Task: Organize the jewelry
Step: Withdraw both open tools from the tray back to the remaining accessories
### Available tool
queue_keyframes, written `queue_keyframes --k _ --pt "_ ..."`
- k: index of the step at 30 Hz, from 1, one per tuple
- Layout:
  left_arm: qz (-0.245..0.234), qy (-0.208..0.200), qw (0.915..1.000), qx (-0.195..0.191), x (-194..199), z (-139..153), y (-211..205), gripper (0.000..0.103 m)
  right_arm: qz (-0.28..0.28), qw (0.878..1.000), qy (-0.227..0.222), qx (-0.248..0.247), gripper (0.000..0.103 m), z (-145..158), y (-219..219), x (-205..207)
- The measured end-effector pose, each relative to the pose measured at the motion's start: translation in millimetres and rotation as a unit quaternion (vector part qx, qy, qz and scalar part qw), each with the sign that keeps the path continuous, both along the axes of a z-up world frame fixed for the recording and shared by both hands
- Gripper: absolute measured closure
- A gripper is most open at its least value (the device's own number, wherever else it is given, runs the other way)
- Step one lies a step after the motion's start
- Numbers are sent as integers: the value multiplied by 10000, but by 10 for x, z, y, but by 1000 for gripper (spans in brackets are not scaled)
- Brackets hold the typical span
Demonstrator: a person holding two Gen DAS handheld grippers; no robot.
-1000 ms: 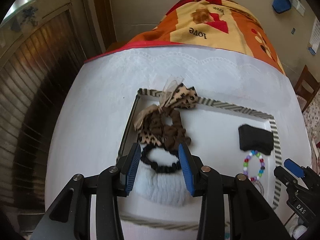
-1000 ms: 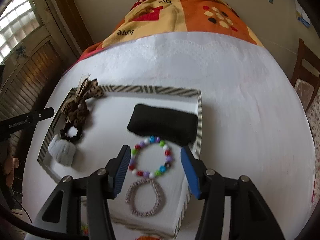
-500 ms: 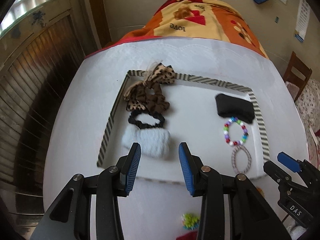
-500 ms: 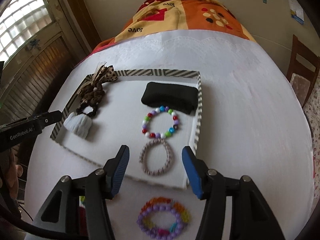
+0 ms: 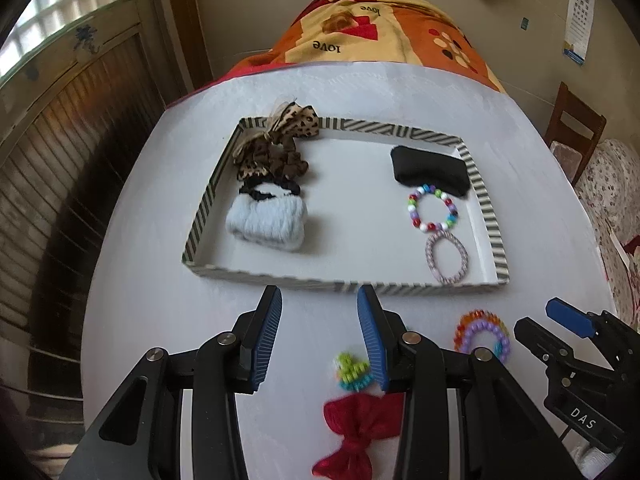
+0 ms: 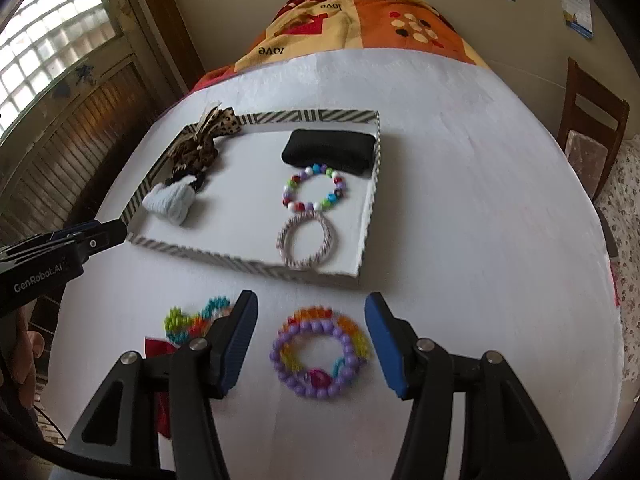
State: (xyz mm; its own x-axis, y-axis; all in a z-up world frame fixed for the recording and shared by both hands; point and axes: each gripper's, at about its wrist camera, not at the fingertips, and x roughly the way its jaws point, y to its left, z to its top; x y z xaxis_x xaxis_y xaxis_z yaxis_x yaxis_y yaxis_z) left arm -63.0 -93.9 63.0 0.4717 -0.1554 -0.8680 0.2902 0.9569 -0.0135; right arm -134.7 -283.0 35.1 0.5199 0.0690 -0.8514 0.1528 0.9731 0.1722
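A striped-rim tray (image 5: 344,283) (image 6: 256,268) holds a leopard bow scrunchie (image 5: 276,148), a black hair tie (image 5: 272,190), a pale blue knit piece (image 5: 268,222), a black pad (image 5: 430,170), a coloured bead bracelet (image 5: 434,208) (image 6: 314,188) and a woven ring (image 5: 447,256) (image 6: 308,242). On the cloth in front lie a purple-orange bead bracelet (image 6: 320,352) (image 5: 482,334), a green-teal bead piece (image 6: 196,320) (image 5: 352,370) and a red bow (image 5: 360,432). My left gripper (image 5: 319,336) is open and empty before the tray. My right gripper (image 6: 310,342) is open around the purple bracelet, above it.
The table wears a white cloth (image 6: 460,200) with an orange patterned cloth (image 5: 380,40) at the far end. A wooden chair (image 6: 592,136) stands at the right. A slatted wooden wall (image 5: 52,160) is on the left.
Both grippers have pulled back from over the tray towards the near edge. The loose bracelets and red bow in front of the tray have come into view.
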Motion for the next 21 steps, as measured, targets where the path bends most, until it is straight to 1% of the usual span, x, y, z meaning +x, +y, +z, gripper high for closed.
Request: queue_keyframes --k 9,13,16,21 --pt "-92 101 9999 40 -312 -68 -7 75 47 9999 83 -47 44 -20 6 -321" --pt "-47 311 9995 -71 -378 -112 96 75 38 9999 149 -49 44 -65 -44 -434" --pt "36 392 9992 -103 -417 -147 191 75 22 9997 224 -35 44 -131 -84 -512" --pt "99 689 9974 -191 -521 -271 341 75 10 9994 342 6 44 -262 -124 -607"
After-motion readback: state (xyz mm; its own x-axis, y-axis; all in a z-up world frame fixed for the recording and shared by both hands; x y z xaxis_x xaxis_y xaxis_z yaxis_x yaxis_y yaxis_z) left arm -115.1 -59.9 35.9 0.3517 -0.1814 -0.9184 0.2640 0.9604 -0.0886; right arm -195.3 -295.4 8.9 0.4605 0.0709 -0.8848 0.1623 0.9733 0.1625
